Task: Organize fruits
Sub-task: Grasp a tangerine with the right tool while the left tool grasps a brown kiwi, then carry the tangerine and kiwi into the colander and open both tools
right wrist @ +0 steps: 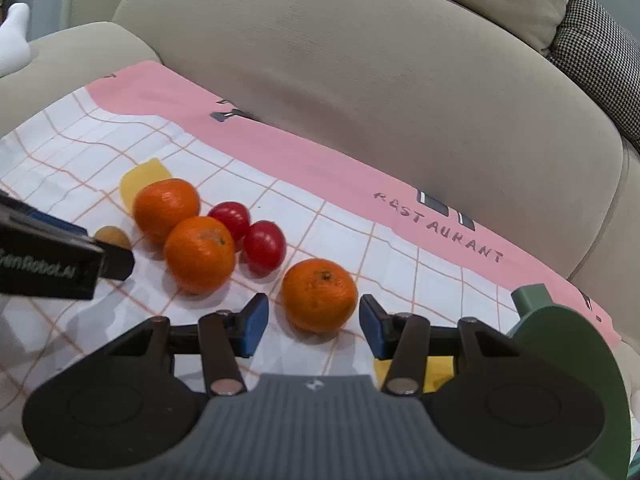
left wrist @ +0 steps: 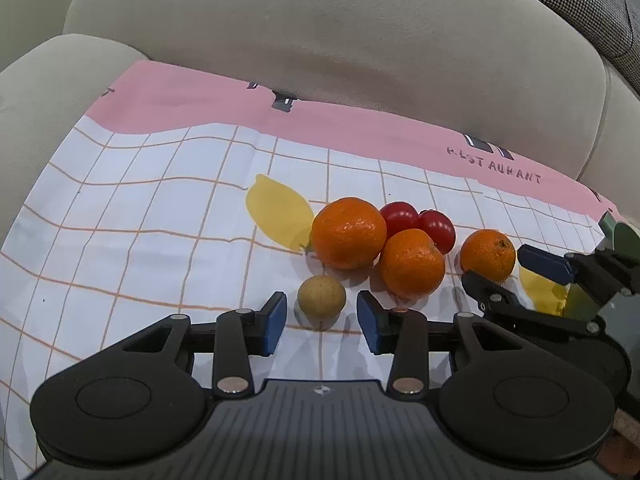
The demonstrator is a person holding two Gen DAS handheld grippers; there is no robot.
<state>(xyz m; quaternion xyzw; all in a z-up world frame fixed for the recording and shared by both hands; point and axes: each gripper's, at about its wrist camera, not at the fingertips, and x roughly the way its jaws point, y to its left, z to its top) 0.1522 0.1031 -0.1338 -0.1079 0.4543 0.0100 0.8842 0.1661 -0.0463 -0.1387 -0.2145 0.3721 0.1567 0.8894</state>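
Note:
Fruits lie on a checked white and pink cloth [left wrist: 140, 208] on a sofa seat. My left gripper [left wrist: 322, 322] is open, its blue pads on either side of a small tan round fruit [left wrist: 321, 297], not touching it. Behind it sit two oranges [left wrist: 348, 232] [left wrist: 412, 263] and two red tomatoes [left wrist: 400, 216] [left wrist: 438, 230]. My right gripper [right wrist: 314, 322] is open around a third orange [right wrist: 319, 295], pads apart from it. This orange also shows in the left wrist view [left wrist: 487, 255]. The tan fruit [right wrist: 112, 237] is partly hidden behind the left gripper in the right wrist view.
A beige sofa backrest [left wrist: 340, 40] rises behind the cloth [right wrist: 360, 232]. A dark green object [right wrist: 568, 360] stands at the right edge of the cloth. Yellow lemon shapes [left wrist: 276, 210] are printed on the cloth. A checked cushion [right wrist: 600, 48] lies far right.

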